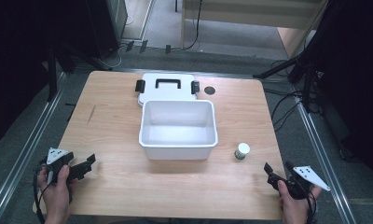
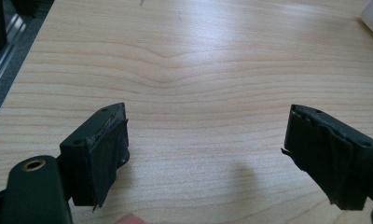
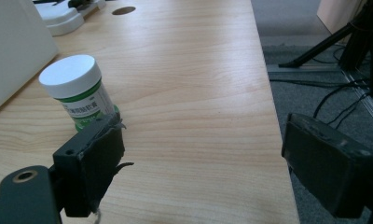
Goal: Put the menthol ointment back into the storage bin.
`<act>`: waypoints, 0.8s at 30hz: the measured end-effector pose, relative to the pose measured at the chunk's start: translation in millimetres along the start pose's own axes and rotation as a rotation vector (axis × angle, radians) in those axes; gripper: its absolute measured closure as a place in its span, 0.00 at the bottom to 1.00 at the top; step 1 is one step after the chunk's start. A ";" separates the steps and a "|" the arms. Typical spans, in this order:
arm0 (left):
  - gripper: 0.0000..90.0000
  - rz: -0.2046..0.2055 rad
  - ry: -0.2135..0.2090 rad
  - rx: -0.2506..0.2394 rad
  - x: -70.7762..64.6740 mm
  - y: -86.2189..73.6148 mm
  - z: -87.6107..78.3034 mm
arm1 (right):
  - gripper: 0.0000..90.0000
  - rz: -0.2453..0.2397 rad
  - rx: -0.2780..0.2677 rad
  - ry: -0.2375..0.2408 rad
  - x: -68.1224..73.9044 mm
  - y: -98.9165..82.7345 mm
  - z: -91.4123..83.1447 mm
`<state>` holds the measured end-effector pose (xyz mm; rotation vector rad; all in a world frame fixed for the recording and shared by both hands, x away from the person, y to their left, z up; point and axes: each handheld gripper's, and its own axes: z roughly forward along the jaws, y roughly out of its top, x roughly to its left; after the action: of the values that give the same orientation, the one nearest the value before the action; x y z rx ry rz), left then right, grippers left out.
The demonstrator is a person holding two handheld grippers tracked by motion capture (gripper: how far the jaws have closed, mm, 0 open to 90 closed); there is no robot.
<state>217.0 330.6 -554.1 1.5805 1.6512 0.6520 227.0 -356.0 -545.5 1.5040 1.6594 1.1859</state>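
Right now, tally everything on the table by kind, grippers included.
White box, open: 1
White lid with black handle and clips: 1
Small bottle, white cap, green label: 1
Grippers, both open: 2, left gripper and right gripper
Total: 5

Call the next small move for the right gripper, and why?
Probably shift the right gripper toward the small white-capped jar until it sits between the jaws. The jaws stand open with nothing in them, and the jar stands upright just beyond one of them, off the gripper's centre line. It is the nearest loose thing, beside the open white bin, on the wooden table.
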 end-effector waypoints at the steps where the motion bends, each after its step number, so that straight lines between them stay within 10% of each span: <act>1: 0.16 0.000 0.001 0.001 -0.1 0.0 0.2 | 0.15 -0.001 0.004 -0.004 0.0 0.2 0.6; 11: 0.16 0.007 -0.001 0.008 -0.8 0.2 0.6 | 0.15 -0.096 0.135 0.000 14.3 7.0 5.9; 24: 0.16 0.015 -0.008 0.015 -1.2 0.5 1.7 | 0.14 -0.315 0.507 0.007 41.0 35.1 23.7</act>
<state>218.6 329.3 -554.5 1.6060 1.6434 0.6413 256.0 -312.3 -518.6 1.4377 2.2165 0.6289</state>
